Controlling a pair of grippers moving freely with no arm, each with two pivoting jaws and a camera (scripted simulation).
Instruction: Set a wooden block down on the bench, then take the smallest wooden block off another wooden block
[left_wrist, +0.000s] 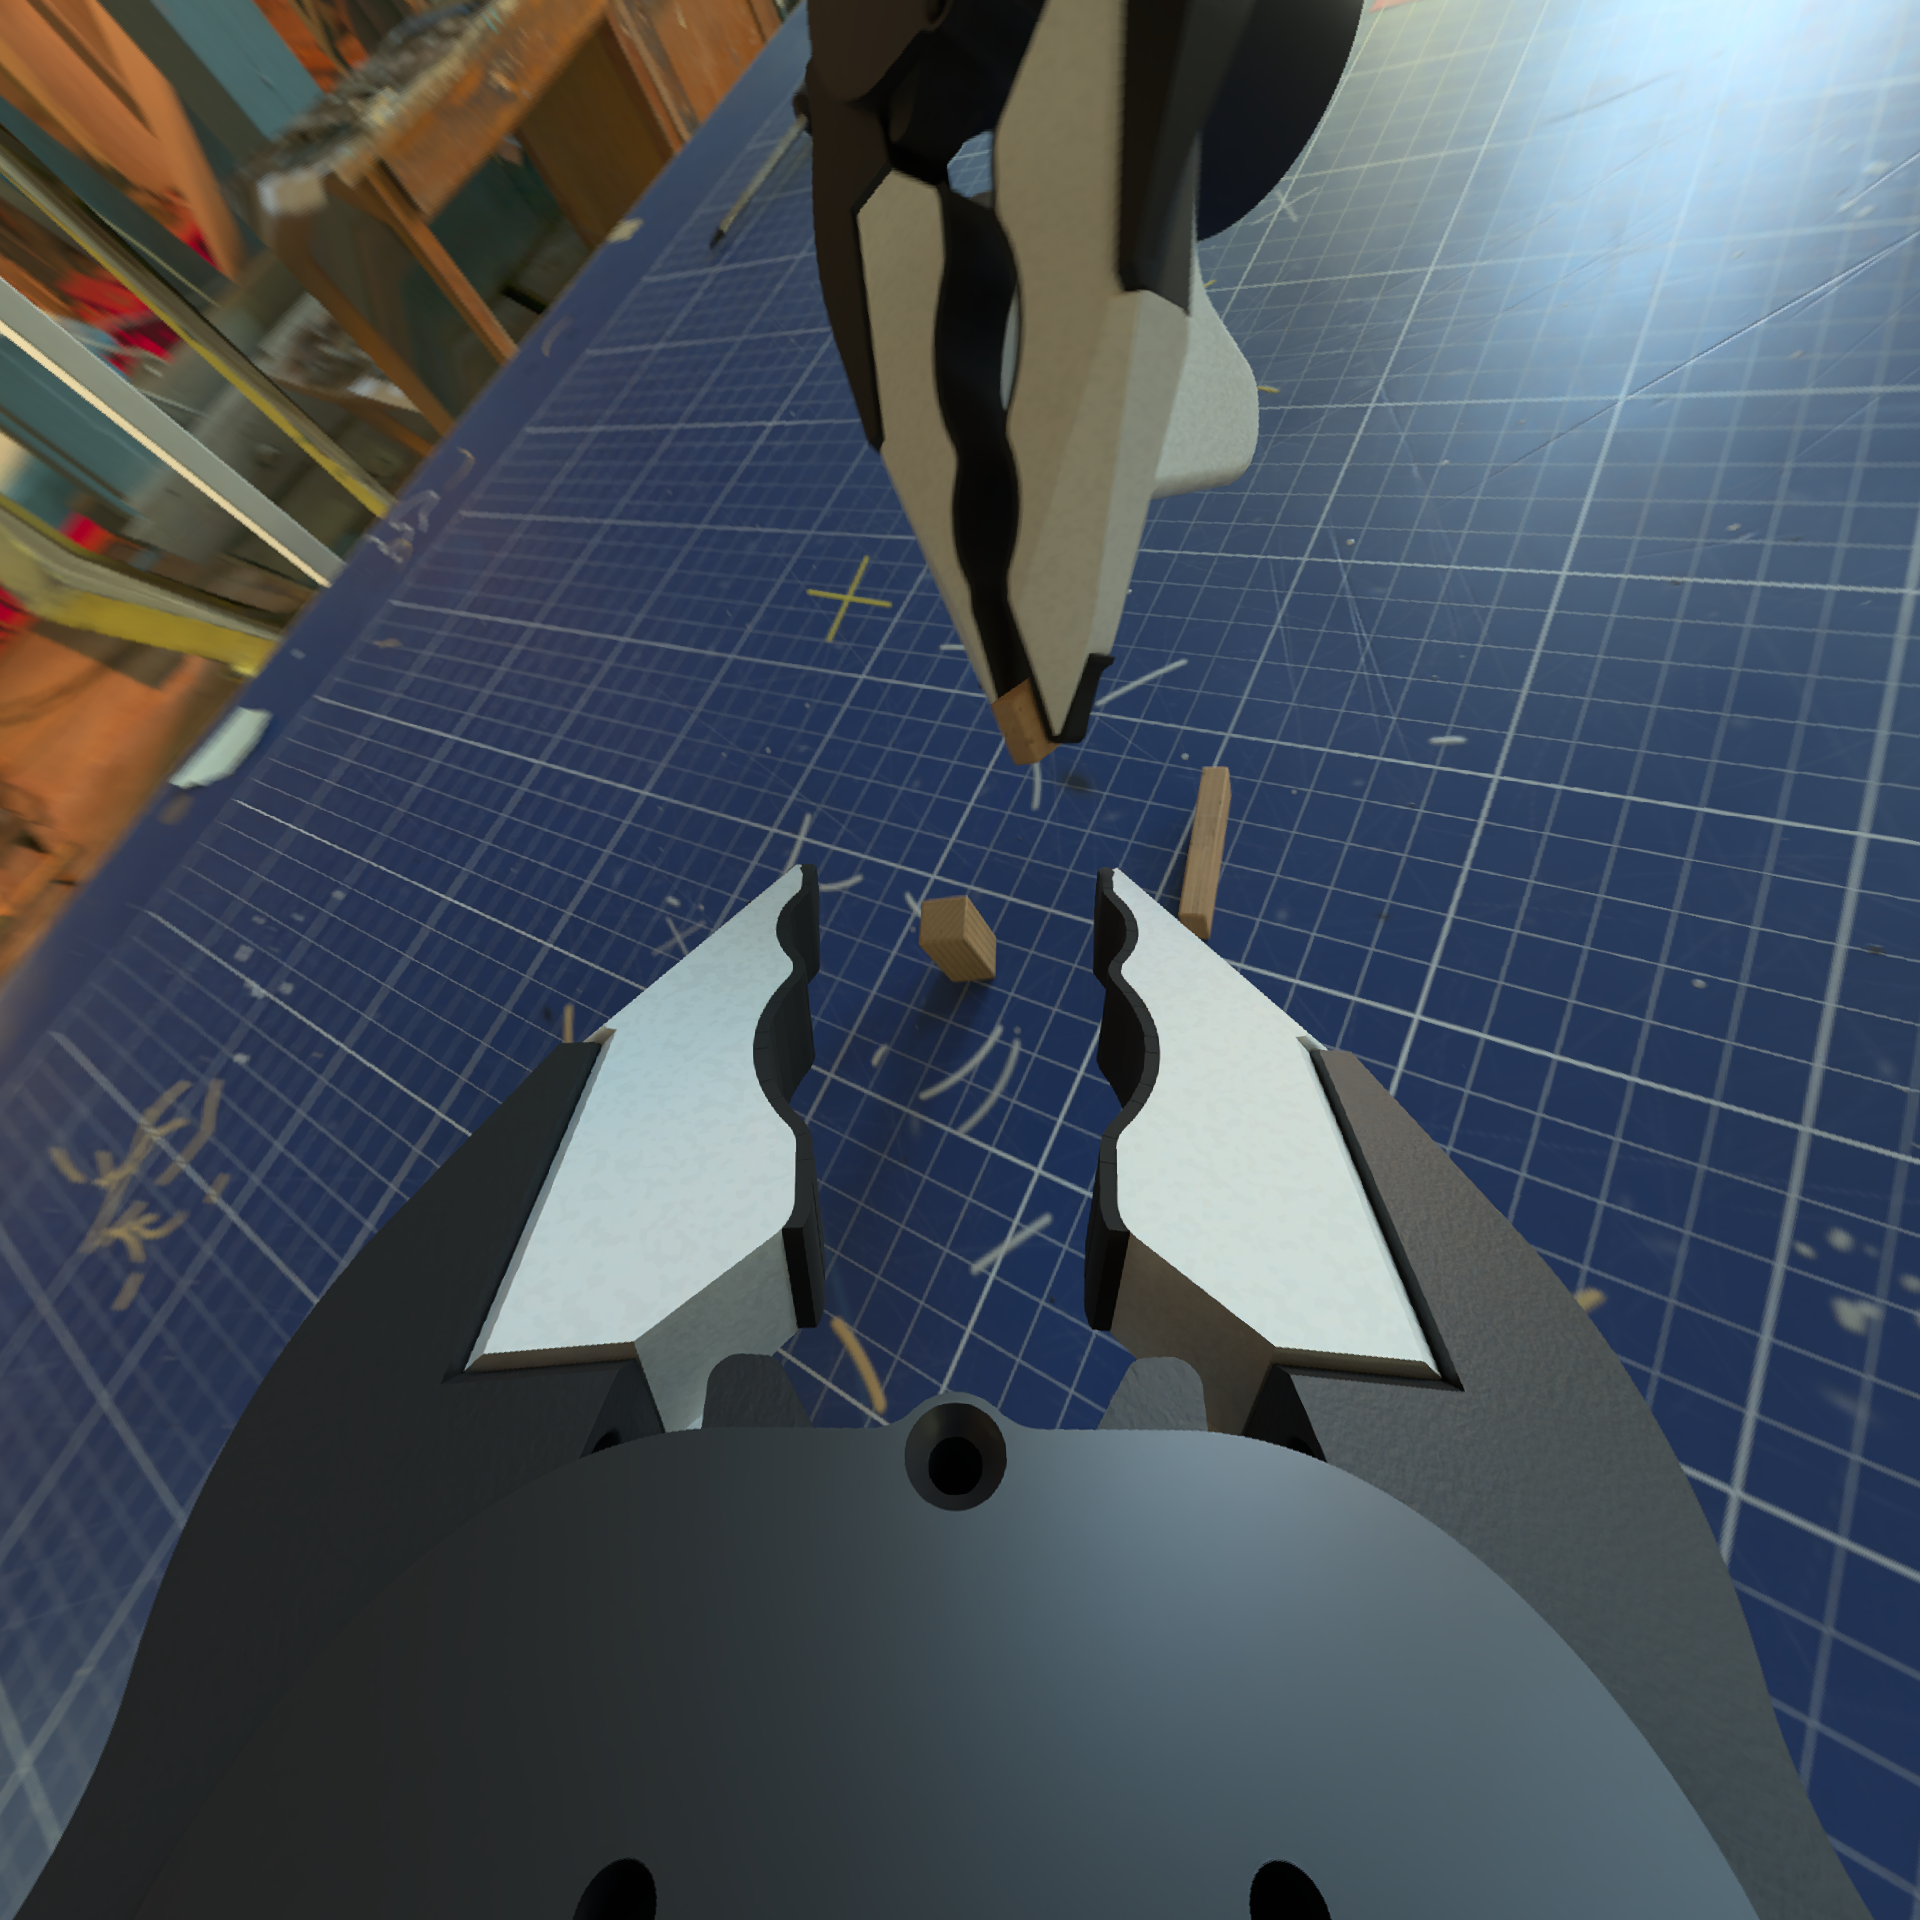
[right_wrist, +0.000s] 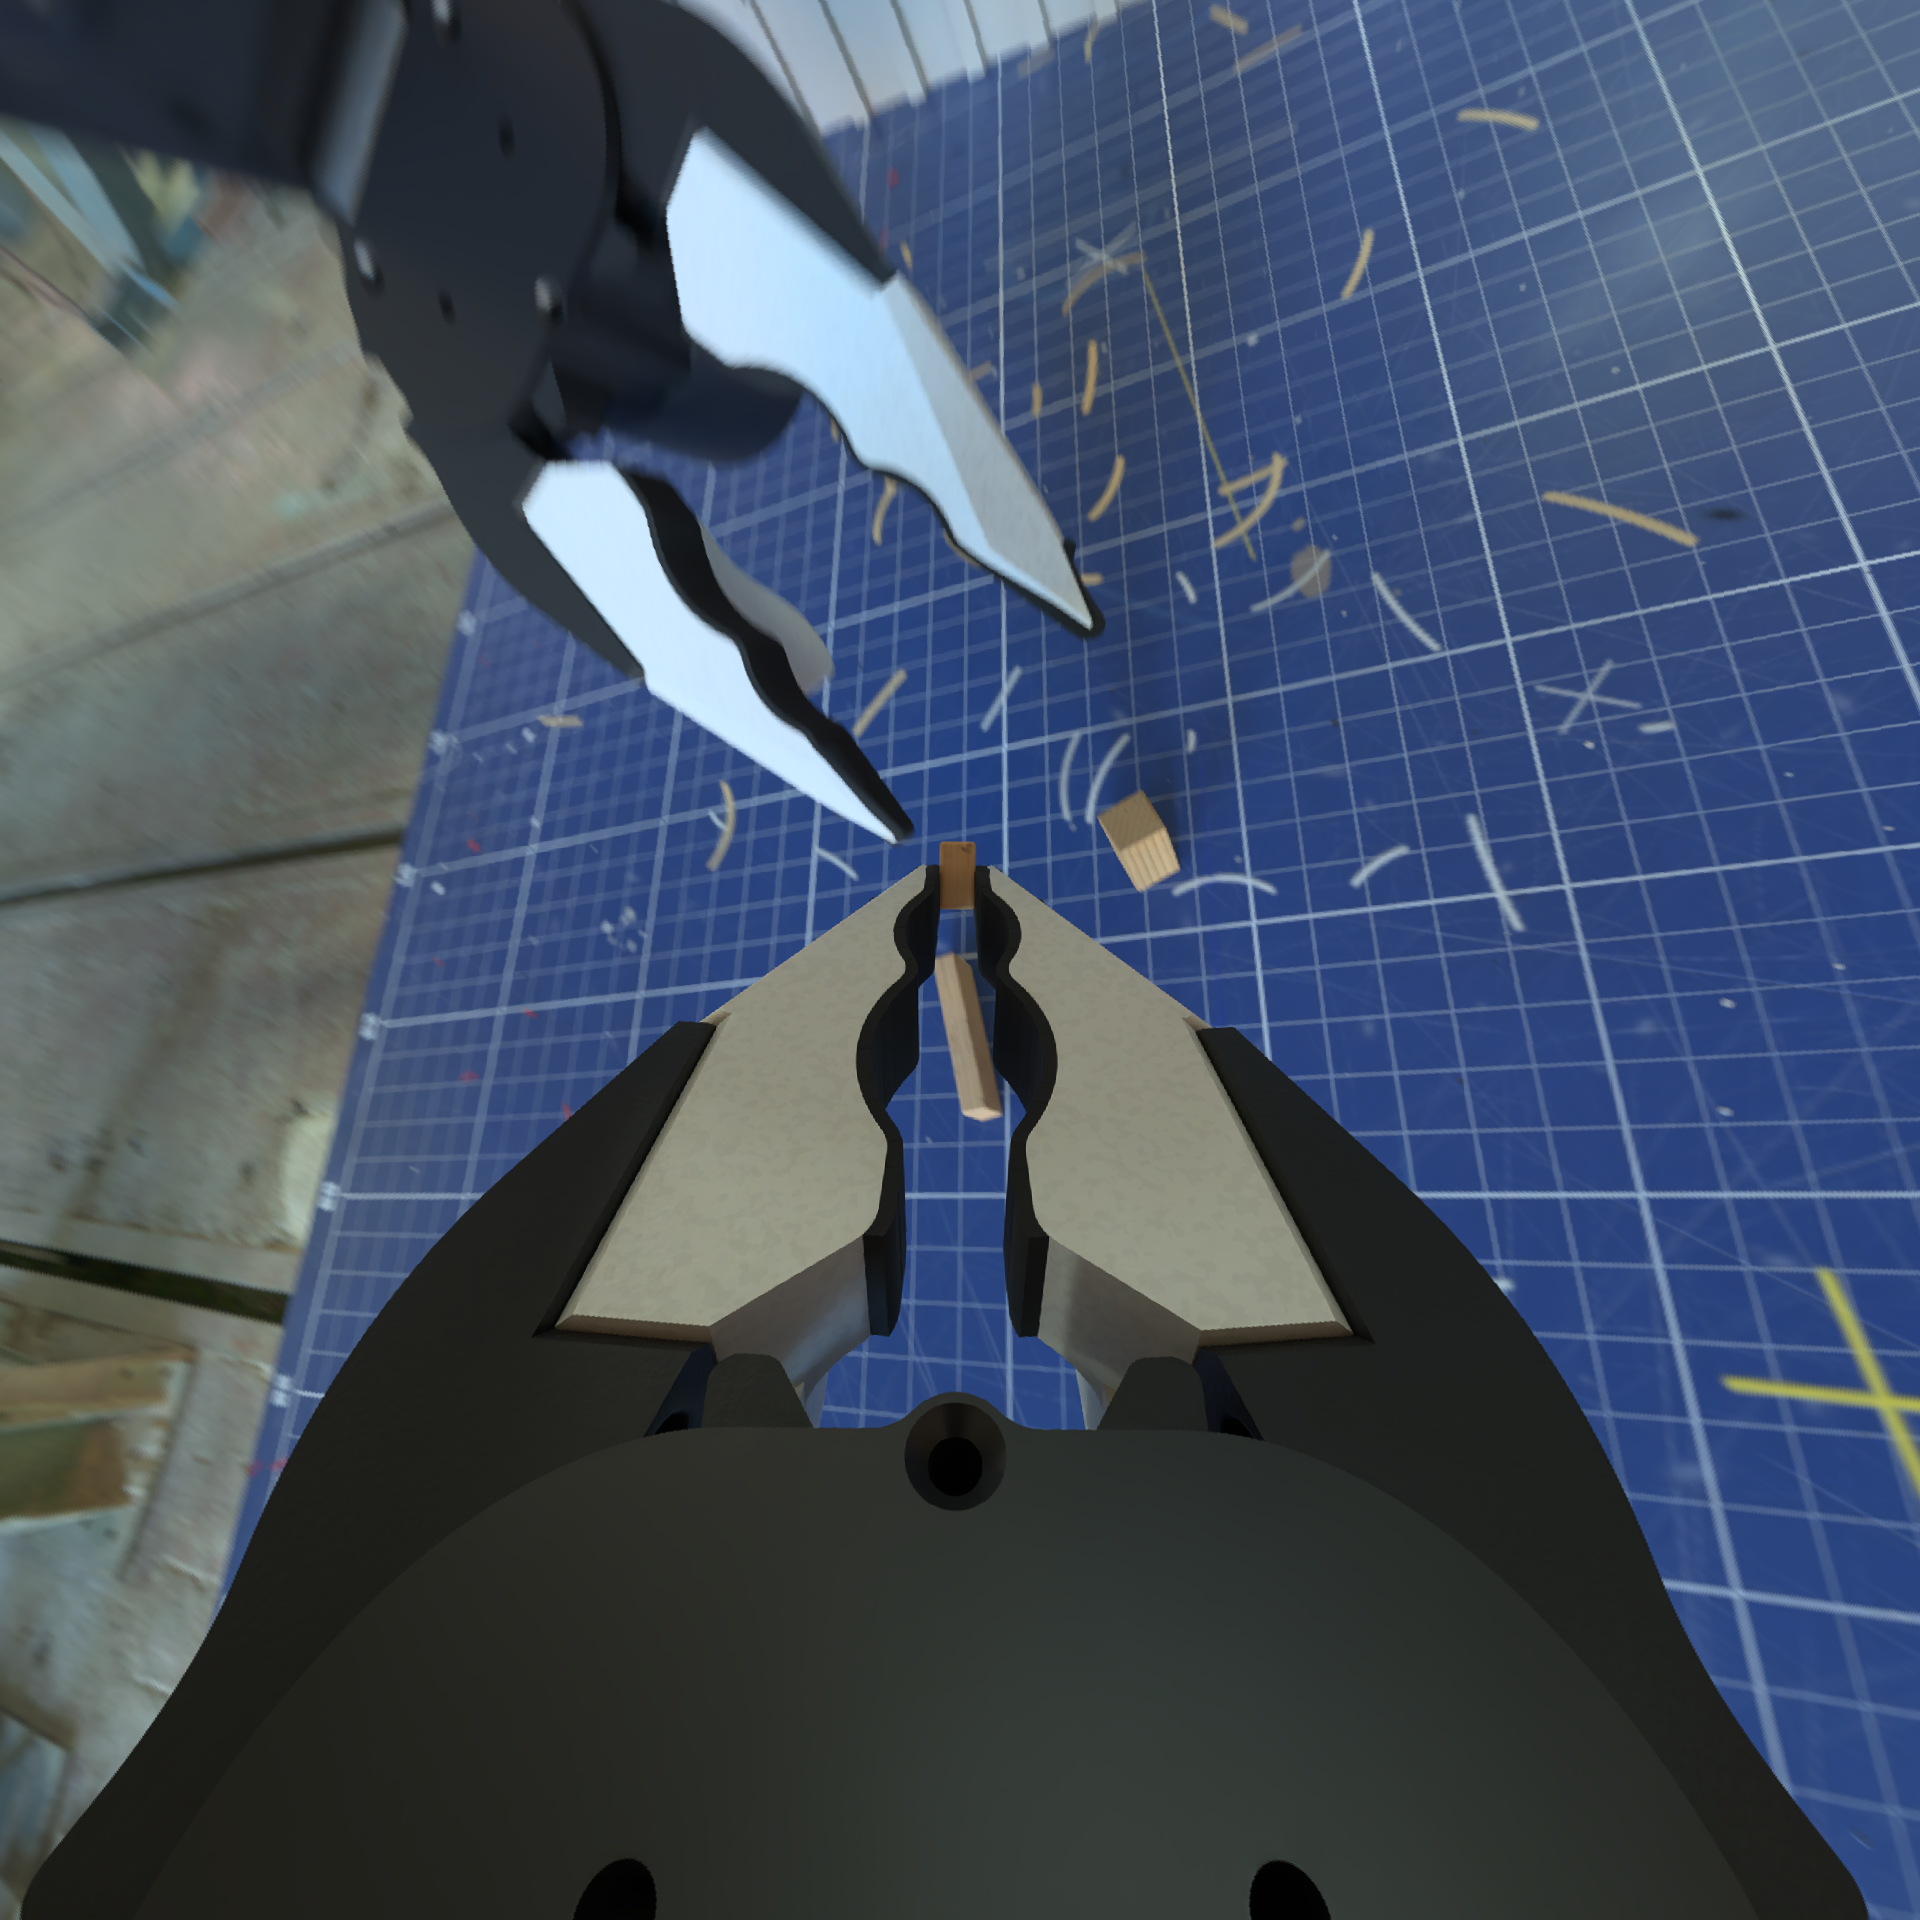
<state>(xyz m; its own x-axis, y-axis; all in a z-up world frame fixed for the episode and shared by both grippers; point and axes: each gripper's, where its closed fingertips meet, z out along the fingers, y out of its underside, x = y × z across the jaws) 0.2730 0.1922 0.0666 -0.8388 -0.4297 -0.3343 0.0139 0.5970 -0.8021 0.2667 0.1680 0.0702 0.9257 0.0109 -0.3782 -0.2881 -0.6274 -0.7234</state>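
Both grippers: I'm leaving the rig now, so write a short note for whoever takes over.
Left gripper: open, empty, above the cube-like block lying on the blue bench mat.
Right gripper: shut on the smallest block, held clear of the mat.
Long thin block: flat on the mat under the right gripper.
Done: one block down, smallest block lifted off.
Left: apparently only to set the smallest block aside.
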